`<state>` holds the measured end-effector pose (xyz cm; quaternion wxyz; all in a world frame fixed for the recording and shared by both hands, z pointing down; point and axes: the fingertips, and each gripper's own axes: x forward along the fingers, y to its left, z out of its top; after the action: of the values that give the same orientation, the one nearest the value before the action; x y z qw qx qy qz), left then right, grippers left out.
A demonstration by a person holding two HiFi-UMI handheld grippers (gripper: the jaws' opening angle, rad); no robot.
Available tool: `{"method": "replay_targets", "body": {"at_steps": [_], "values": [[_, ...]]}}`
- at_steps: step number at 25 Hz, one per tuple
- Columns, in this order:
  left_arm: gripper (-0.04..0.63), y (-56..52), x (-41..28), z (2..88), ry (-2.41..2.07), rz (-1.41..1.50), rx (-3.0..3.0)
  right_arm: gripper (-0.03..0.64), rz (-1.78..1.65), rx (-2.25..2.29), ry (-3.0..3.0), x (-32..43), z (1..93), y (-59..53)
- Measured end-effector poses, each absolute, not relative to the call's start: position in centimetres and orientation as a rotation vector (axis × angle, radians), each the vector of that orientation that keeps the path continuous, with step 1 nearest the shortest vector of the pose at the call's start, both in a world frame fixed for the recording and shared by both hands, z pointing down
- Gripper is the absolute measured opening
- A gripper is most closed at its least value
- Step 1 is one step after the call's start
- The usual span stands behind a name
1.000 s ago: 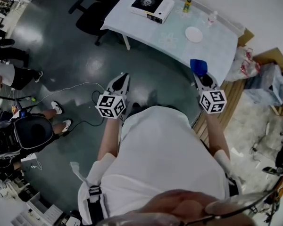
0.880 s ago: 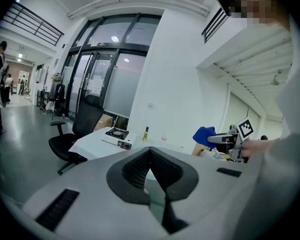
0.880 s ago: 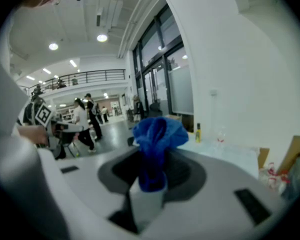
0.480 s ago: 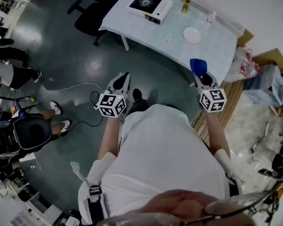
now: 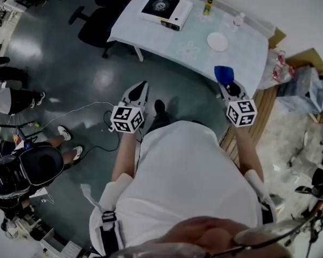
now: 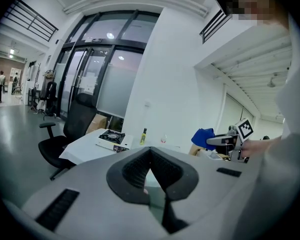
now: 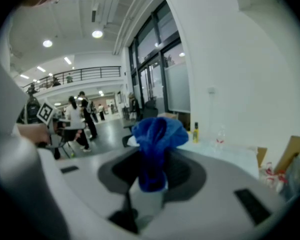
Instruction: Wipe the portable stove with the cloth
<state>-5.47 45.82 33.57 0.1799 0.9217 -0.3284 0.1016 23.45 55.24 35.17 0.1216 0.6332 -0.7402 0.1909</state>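
Observation:
The portable stove (image 5: 161,8), black-topped on a white body, sits at the far left end of the pale table (image 5: 194,47); it also shows small in the left gripper view (image 6: 111,136). My right gripper (image 5: 226,83) is shut on a bunched blue cloth (image 5: 224,73), held over the floor short of the table's near edge. The cloth (image 7: 155,144) sticks up between the jaws in the right gripper view. My left gripper (image 5: 141,86) hangs over the floor, well short of the table, shut with nothing in it (image 6: 150,154).
A yellow bottle (image 5: 208,5), a clear bottle (image 5: 238,19) and a white plate (image 5: 218,41) stand on the table. A black office chair (image 5: 94,23) is left of it. Bags and boxes (image 5: 296,85) crowd the right. A cable (image 5: 81,109) lies on the floor; people stand at left (image 5: 27,168).
The person has stepped forward, a foot now showing ahead, and the table has slid slightly left in the head view. Both grippers hold the same pose and state.

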Motion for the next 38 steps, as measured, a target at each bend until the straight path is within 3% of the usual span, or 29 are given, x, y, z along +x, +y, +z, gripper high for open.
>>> {"method": "replay_targets", "body": {"at_steps": [24,38], "values": [[0.031,27.7,-7.8,35.8,-0.688,0.356,2.645,0.132,0.613,1.916,-1.982,18.3,36.7,40.8],[0.031,22.9,-9.1,36.3,-0.636,0.324,2.642,0.132,0.612,1.942,-1.920,16.8,36.7,36.9]]}}
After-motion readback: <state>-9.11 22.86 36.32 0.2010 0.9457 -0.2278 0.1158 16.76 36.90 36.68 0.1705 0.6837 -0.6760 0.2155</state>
